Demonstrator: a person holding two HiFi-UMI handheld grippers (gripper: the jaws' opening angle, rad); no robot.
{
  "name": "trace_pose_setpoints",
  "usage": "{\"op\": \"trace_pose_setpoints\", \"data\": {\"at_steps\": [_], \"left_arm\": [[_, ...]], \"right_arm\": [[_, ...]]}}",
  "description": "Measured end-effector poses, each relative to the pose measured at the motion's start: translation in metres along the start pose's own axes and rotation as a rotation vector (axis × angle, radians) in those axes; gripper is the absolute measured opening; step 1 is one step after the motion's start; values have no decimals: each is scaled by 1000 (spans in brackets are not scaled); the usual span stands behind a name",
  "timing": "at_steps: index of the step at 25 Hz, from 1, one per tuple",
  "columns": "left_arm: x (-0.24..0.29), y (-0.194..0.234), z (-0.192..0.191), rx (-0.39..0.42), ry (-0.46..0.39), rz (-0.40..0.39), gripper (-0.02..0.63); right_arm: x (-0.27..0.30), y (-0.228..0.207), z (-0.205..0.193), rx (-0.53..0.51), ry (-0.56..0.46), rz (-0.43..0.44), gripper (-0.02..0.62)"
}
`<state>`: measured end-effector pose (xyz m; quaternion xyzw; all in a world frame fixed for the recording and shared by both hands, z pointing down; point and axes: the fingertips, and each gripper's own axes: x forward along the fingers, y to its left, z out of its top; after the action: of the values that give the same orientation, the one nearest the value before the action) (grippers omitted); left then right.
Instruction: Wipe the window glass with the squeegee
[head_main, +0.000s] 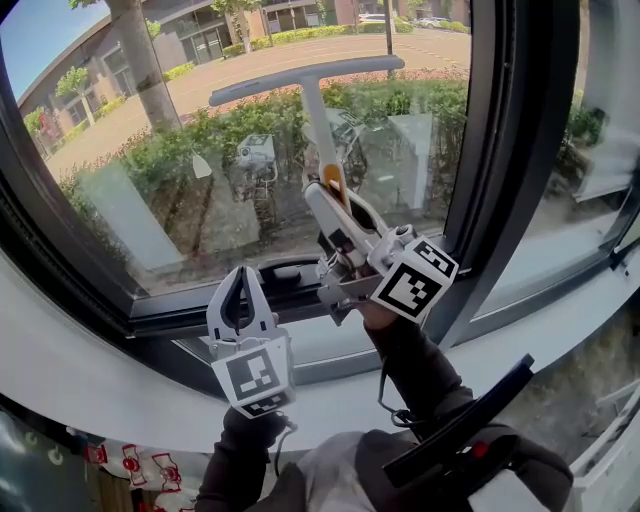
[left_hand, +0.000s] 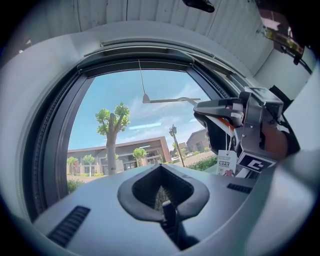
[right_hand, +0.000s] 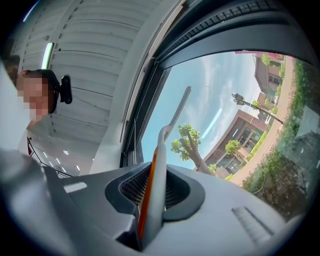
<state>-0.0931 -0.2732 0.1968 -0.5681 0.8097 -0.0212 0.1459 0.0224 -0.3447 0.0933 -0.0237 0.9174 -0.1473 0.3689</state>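
1. Right tool (head_main: 330, 212) is clenched on the handle of the squeegee (head_main: 313, 120). The right gripper view shows the grey-and-orange grip pinched between both jaws. The hold sits low on the handle, presumably to gain reach up the pane.
2. Squeegee stands nearly upright before the window glass (head_main: 150, 190), its blade (head_main: 305, 80) crosswise and slightly tilted, high on the pane. Blade looks on or just off the glass; contact cannot be confirmed.
3. Left tool (head_main: 243, 278) is closed on nothing. It sits low by the bottom rail (head_main: 160, 318), apart from the squeegee. Judgement: parked out of the stroke path, since one tool can carry the squeegee.
4. Paper tag (left_hand: 226, 164) hangs near the right tool.
5. Judgement: the high blade position suits the start of a downward pull. The next move needs even pressure so the whole blade edge stays flat on the glass.
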Motion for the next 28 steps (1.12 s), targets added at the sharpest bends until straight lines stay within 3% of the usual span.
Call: {"op": "trace_pose_setpoints", "data": {"at_steps": [28], "left_arm": [[-31,-4,-12,18,60,-37,0]], "right_arm": [[-37,0,-38,47,32,-73,58]]}}
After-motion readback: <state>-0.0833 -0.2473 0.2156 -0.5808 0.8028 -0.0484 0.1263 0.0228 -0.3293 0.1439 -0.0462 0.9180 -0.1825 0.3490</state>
